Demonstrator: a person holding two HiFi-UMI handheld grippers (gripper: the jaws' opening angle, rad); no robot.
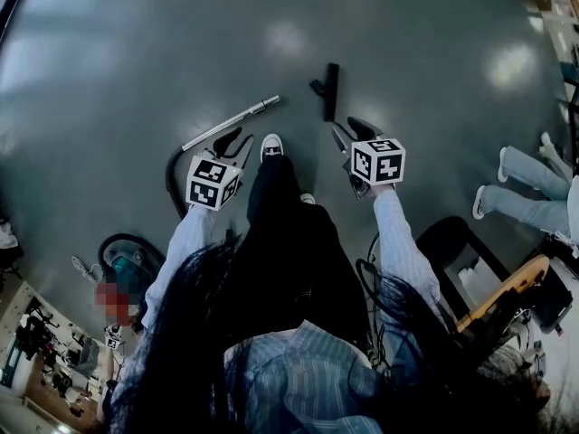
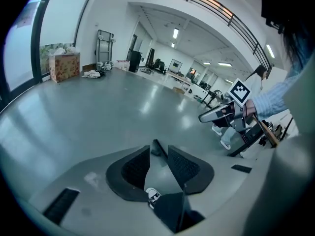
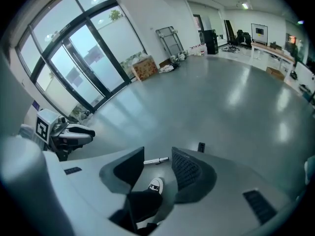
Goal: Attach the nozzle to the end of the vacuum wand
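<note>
Wand left of nozzle, both on floor

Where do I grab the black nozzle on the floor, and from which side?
Probably the long straight bar of the nozzle, from above with the nearer right gripper. It lies flat, its short neck jutting sideways toward the wand, so keep that free.

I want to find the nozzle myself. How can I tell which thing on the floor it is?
Look at the shiny grey floor, just ahead of the person's white shoe. Two things lie there: the nozzle is the short black piece on the right, not the long silver wand.
</note>
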